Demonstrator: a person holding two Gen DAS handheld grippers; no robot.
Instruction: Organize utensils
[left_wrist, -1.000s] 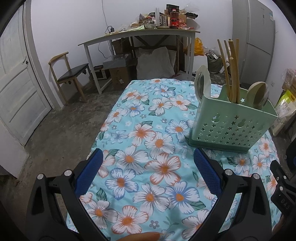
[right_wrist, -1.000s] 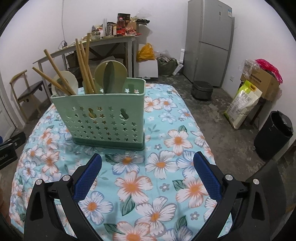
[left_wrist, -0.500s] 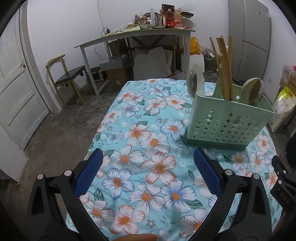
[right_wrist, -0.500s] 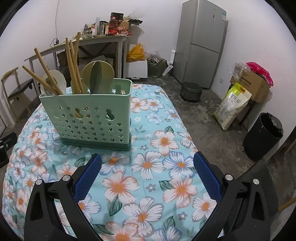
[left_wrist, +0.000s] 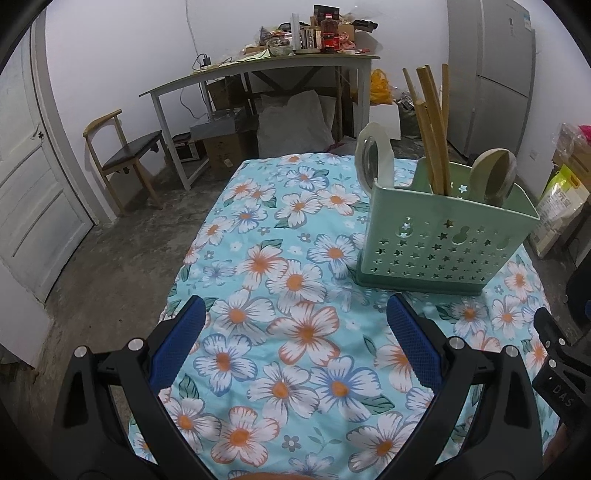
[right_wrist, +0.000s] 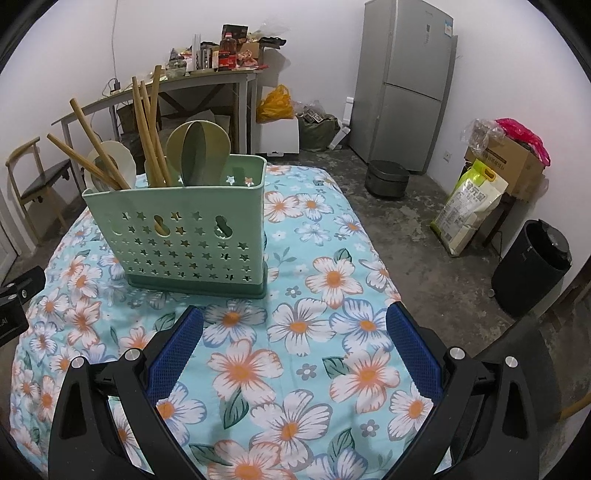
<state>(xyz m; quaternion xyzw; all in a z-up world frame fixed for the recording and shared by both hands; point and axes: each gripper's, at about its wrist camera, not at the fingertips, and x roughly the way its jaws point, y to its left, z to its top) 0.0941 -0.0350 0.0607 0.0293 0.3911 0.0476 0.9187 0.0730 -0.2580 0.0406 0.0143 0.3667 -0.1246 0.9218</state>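
Observation:
A pale green perforated utensil holder (left_wrist: 439, 240) (right_wrist: 184, 236) stands upright on the floral tablecloth (left_wrist: 295, 332) (right_wrist: 314, 332). Inside it stand wooden chopsticks (left_wrist: 432, 136) (right_wrist: 147, 125), a white spoon (left_wrist: 373, 155) (right_wrist: 110, 162) and greenish spoons (left_wrist: 495, 173) (right_wrist: 199, 151). My left gripper (left_wrist: 295, 347) is open, hanging over bare cloth to the holder's near left. My right gripper (right_wrist: 295, 347) is open too, over cloth just in front and to the right of the holder. Neither holds anything.
Beyond the table stand a wooden chair (left_wrist: 122, 158), a cluttered white desk (left_wrist: 258, 70), a grey fridge (right_wrist: 406, 85), a black bin (right_wrist: 532, 269), a rice bag (right_wrist: 469, 206) and a dark pot (right_wrist: 388, 181) on the concrete floor. The table's edges drop off left and right.
Both views have pulled back and risen slightly from the holder. Both grippers stay open and empty; the holder and utensils have not moved.

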